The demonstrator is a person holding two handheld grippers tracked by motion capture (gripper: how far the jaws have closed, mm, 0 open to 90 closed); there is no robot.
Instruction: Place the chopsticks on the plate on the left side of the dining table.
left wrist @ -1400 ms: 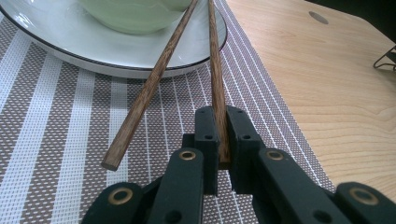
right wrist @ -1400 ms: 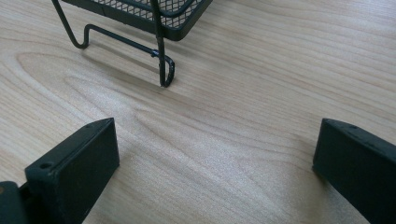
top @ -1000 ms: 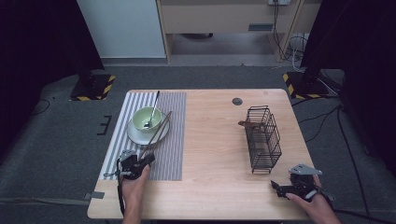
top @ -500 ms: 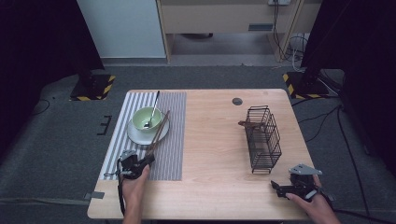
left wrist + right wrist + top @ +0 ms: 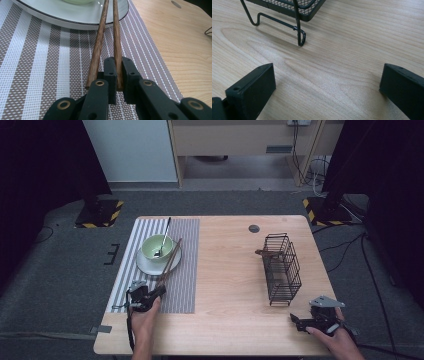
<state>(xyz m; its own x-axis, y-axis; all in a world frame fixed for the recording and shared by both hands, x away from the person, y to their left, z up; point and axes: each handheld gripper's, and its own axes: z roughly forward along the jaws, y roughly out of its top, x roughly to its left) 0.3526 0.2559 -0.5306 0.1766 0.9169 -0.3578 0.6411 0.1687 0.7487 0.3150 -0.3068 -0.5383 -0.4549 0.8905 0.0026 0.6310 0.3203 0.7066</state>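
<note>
Left gripper (image 5: 156, 292) sat at the near edge of the striped placemat (image 5: 186, 270) in the high view, its jaws closed around the near end of the chopsticks (image 5: 169, 264), whose far ends leaned on the rim of the white plate (image 5: 145, 266). On that plate stood one green bowl (image 5: 157, 248) with one spoon (image 5: 163, 238) in it. Across the wooden table (image 5: 230, 285) stood one black wire basket (image 5: 281, 268), with something brown at its far side that I could not identify. Right gripper (image 5: 300, 322) rested near the table's front edge, just short of the basket.

Left gripper view counted two chopsticks: one (image 5: 116, 42) was pinched between the pads, while the other (image 5: 97, 47) ran along the outside of one jaw, not clamped. To lift well, I judged the grip should be reopened and recentred so both sticks sit between the pads, or the loose one would likely stay behind or roll off.

Right gripper view showed both jaws standing wide apart over bare wood, holding nothing, with the basket's wire foot (image 5: 300, 37) just ahead.
</note>
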